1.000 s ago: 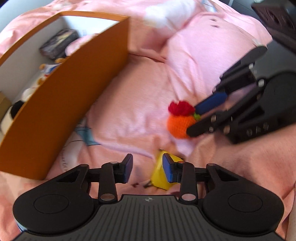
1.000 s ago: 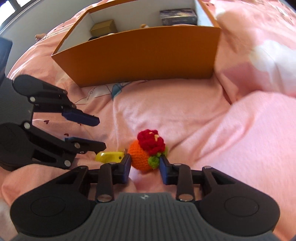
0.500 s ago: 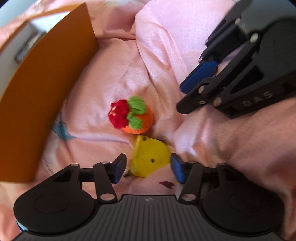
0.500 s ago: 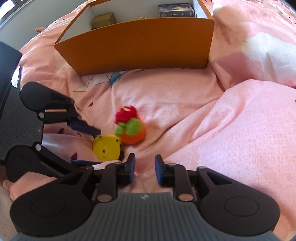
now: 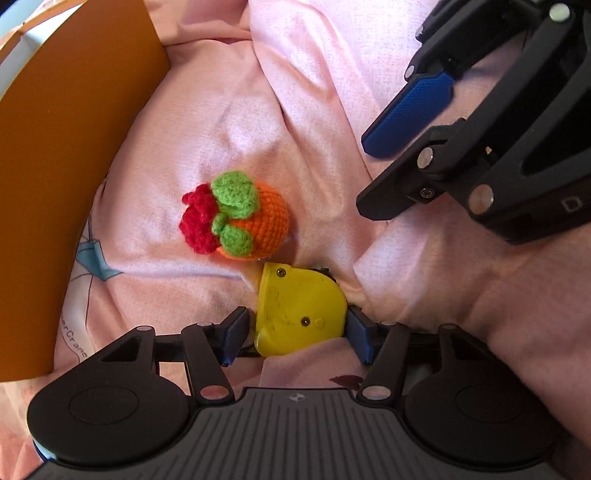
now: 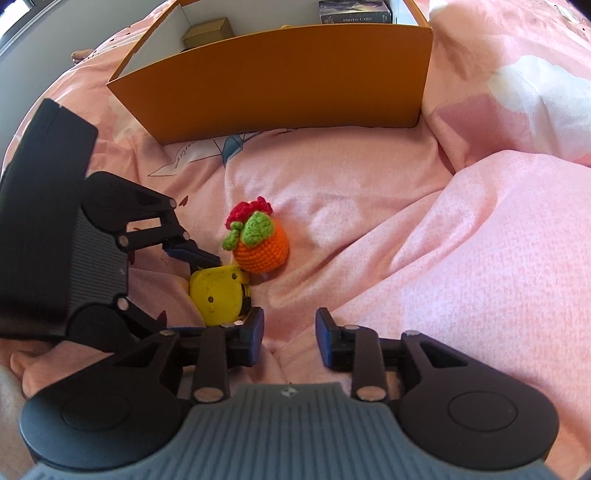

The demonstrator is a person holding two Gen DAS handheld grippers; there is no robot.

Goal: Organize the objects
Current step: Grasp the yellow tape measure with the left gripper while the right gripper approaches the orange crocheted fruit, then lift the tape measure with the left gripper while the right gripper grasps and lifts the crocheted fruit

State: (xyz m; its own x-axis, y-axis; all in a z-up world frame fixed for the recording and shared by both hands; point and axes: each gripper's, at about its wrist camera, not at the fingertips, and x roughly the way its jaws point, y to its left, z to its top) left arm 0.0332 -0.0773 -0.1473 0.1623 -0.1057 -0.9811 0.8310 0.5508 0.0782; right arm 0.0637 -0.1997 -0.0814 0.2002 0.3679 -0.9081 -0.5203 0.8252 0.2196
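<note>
Crocheted orange ball (image 5: 258,225) with red and green yarn top lies on the rumpled pink bed (image 5: 310,110), touching a smooth yellow plastic case (image 5: 299,314). Left gripper (image 5: 295,334) straddles that case, jaws spread wide after opening; right gripper (image 6: 290,341), narrowly parted, holds nothing. Orange cardboard box (image 6: 280,81) stands beyond.

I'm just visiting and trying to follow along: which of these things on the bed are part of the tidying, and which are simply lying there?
Part of the job:
- yellow plastic case, between the left tongs
- crocheted orange toy
- orange box, where things go
- right tongs, open, empty

Just there:
- pink bedding
- small gold box and photo card box, already inside
</note>
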